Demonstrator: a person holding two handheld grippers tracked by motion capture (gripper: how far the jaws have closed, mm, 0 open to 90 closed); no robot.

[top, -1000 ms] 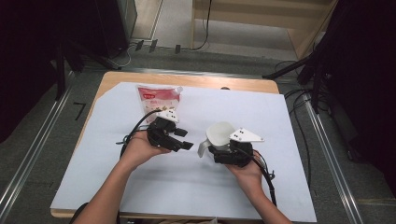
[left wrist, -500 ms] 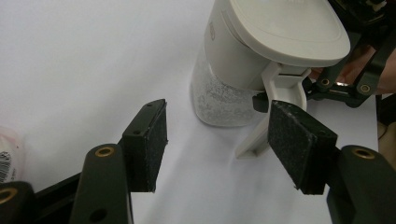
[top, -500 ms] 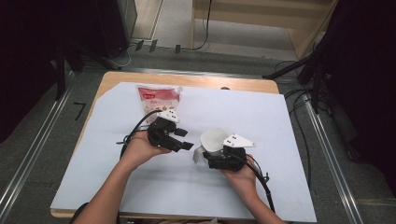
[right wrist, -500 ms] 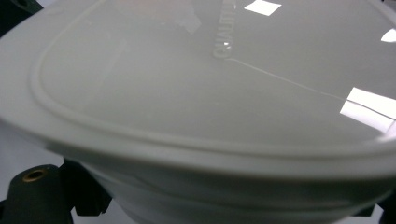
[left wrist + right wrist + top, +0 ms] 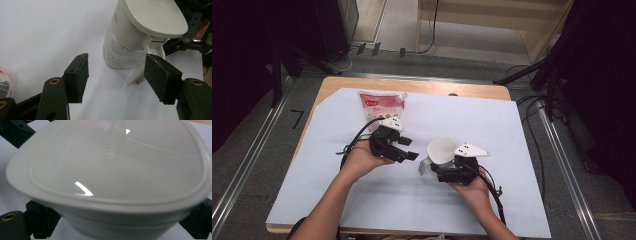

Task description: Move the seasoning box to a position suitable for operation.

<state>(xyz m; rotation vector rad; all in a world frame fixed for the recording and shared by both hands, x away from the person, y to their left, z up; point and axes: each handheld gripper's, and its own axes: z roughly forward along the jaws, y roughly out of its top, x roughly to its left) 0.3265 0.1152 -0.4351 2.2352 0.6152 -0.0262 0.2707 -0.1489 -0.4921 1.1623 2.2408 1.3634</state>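
So, nearest the camera in the high view you've got two forearms coming in from the bottom edge, one gripper per hand. The right gripper [image 5: 443, 170] is clamped around one jar [image 5: 438, 156], a clear plastic container with a smooth, glossy white lid that's rounded and kinda triangular. The right gripper view looks straight onto that lid, with a black jaw pressed against each side of it, and you can read "QUALITY LIFE" embossed on top. In the left gripper view the clear body looks grainy, speckled inside, and it's tilted with its bottom edge on the white sheet [image 5: 522, 150] covering the table, roughly mid-table.

Just left of it, the left gripper [image 5: 408, 148] points at the jar. Its jaws have just been opening and stand apart with nothing between them, the two rough black pads [image 5: 81, 75] flanking the jar without touching it.

Farther back there's one soft pouch [image 5: 380, 106], white with red print and a little spout at the corner, lying flat on the sheet. Past that a strip of the wooden tabletop [image 5: 412, 85] shows.
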